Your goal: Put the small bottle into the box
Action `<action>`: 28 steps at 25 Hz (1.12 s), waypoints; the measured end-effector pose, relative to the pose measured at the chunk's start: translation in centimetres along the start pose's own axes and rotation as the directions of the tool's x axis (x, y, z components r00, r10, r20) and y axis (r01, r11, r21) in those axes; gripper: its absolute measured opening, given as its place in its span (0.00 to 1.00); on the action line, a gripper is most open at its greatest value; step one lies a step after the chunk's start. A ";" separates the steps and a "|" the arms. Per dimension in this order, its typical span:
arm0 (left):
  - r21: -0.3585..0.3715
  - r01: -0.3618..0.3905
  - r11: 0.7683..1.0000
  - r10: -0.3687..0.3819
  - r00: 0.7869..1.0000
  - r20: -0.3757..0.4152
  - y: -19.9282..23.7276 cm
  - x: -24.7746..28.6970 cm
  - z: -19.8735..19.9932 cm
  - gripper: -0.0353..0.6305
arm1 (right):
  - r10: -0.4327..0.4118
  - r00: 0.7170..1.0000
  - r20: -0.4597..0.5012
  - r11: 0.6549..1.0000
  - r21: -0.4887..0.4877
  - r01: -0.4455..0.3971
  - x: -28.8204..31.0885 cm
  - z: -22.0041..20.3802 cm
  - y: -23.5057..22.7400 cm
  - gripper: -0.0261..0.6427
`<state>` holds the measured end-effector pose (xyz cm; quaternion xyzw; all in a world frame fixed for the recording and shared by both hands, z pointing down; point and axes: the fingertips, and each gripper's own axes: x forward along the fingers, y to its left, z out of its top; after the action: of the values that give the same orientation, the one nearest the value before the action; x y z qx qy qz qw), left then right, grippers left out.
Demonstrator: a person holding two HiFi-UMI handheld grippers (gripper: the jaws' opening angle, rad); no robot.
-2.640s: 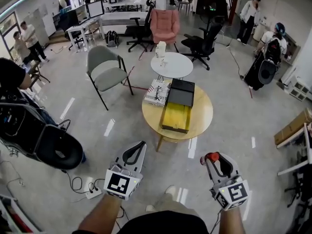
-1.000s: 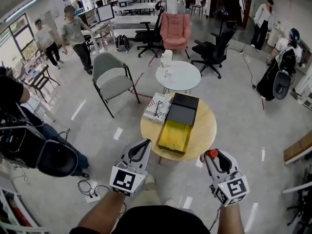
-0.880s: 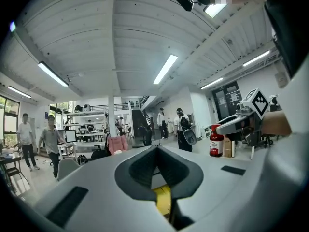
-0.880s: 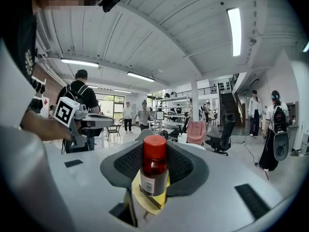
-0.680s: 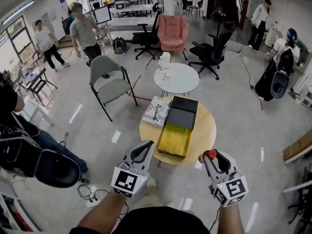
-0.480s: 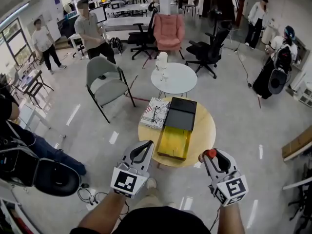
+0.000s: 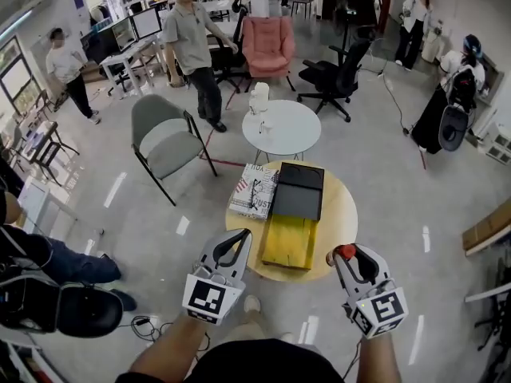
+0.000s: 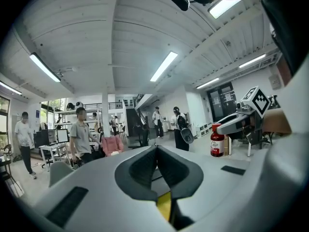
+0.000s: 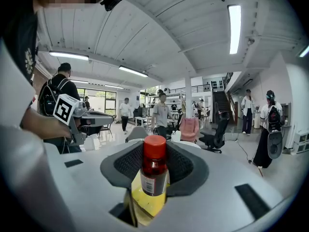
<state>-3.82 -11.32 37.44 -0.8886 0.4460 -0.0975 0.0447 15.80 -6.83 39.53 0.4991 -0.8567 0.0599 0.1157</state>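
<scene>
My right gripper [image 7: 345, 255] [image 9: 154, 170] is shut on a small dark bottle [image 9: 154, 173] with a red cap [image 7: 346, 253] and a white label; it stands upright between the jaws. The same bottle [image 8: 217, 140] shows at the right of the left gripper view. The box [image 7: 290, 241] is a yellow open tray with a black lid part [image 7: 299, 191] behind it, lying on the round wooden table [image 7: 339, 214] just ahead of both grippers. My left gripper [image 7: 238, 239] [image 8: 157, 154] is shut with nothing in it, held near the table's front left edge.
A patterned flat box [image 7: 255, 190] lies on the wooden table's left. Behind stand a small white round table [image 7: 283, 130], a grey chair [image 7: 164, 142], a pink armchair [image 7: 267, 46] and a black office chair [image 7: 339, 70]. A person [image 7: 196, 46] walks at the back left; others stand farther off.
The view has come closer to the wooden table, and both grippers now sit nearer its front edge. The person at the back left has walked toward the grey chair. The bottle stays gripped.
</scene>
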 end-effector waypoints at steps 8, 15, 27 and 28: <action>-0.002 0.014 1.000 -0.014 1.000 -0.011 4.0 3.0 -0.4 0.08 | -0.009 1.000 -0.015 1.000 0.017 0.010 4.3 0.9 -0.8 0.26; -0.001 0.049 0.999 -0.049 0.999 0.002 6.6 5.6 -0.1 0.08 | -0.042 0.999 -0.016 0.999 0.029 0.043 7.3 2.0 -1.8 0.26; 0.007 0.132 0.991 -0.132 0.990 0.050 10.8 8.8 -1.1 0.08 | -0.129 0.991 -0.024 0.991 0.030 0.130 12.0 2.8 -1.9 0.26; 0.000 0.132 0.991 -0.132 0.990 0.051 11.3 8.8 -1.3 0.08 | -0.130 0.991 -0.032 0.991 0.030 0.131 12.3 2.6 -1.5 0.26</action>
<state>-7.79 -25.10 38.01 -0.9185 0.3849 -0.0765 0.0478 10.93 -18.50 40.17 0.5551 -0.8192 0.0736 0.1242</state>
